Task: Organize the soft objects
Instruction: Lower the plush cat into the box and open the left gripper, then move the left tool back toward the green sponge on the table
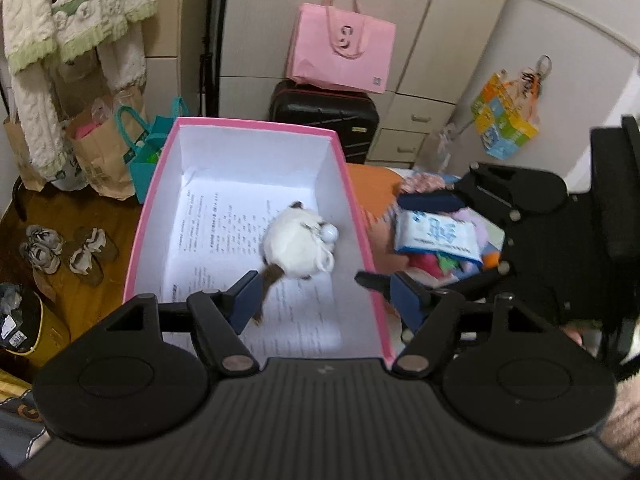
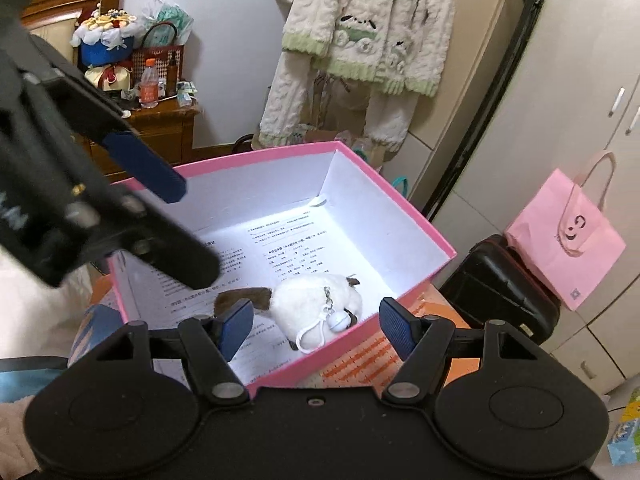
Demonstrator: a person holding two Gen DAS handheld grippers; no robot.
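A pink box (image 1: 256,123) with a white inside stands on an orange surface; it also shows in the right wrist view (image 2: 440,240). A white plush cat (image 1: 294,242) with a brown tail and a small bell lies inside on printed paper, also seen in the right wrist view (image 2: 316,300). My left gripper (image 1: 326,300) is open and empty over the box's near end. My right gripper (image 2: 316,330) is open and empty just above the plush. To the right of the box lies a pile of soft items with a blue-white tissue pack (image 1: 436,236).
A black suitcase (image 1: 324,116) with a pink paper bag (image 1: 340,52) stands behind the box. Paper bags (image 1: 104,152) and shoes (image 1: 64,252) are on the floor at left. A knitted cardigan (image 2: 360,28) hangs on the wall. A wooden cabinet (image 2: 168,128) holds clutter.
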